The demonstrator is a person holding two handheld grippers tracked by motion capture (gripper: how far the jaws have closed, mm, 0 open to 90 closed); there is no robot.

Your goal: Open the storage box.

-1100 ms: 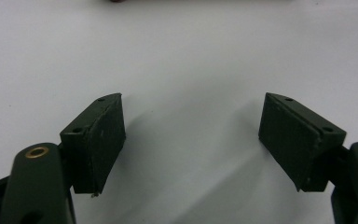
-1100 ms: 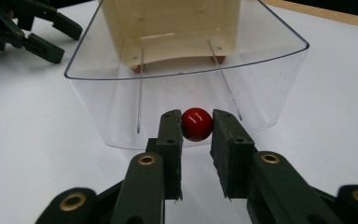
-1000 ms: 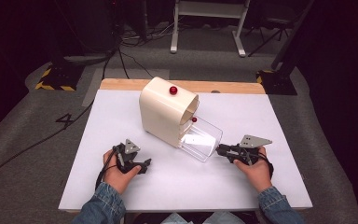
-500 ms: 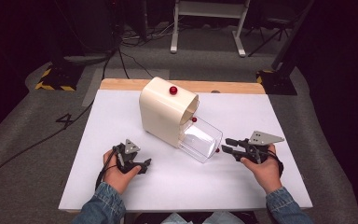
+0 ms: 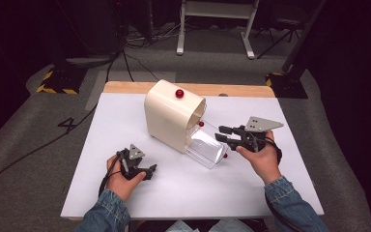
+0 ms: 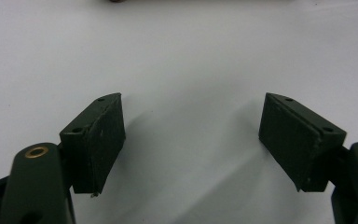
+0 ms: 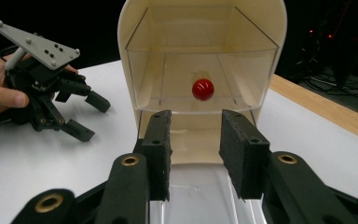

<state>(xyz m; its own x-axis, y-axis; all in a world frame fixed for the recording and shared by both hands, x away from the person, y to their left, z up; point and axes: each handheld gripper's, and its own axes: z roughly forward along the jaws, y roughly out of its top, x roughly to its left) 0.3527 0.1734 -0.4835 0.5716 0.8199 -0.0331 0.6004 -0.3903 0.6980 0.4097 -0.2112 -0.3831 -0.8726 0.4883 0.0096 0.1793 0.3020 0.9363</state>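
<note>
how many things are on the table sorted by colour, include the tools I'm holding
Cream: 1, the bread box
Clear: 1, its open lid
Red: 3 visible knobs, on top, at the opening, by the lid's edge
Black: 2, left tool and right tool
Total: 7

High view: fixed overhead, facing forward and down on whole white table [image 5: 270, 193], floor beyond. Left gripper view: rides left claw [image 6: 191, 135], aimed down, very close to bare tabletop between wide-spread jaws. Right gripper view: rides right claw [image 7: 196, 144], looks level along jaws, close to cream box [image 7: 200, 28] ahead. Shares box, table, left claw [image 7: 81, 116] off to its left with high view.
</note>
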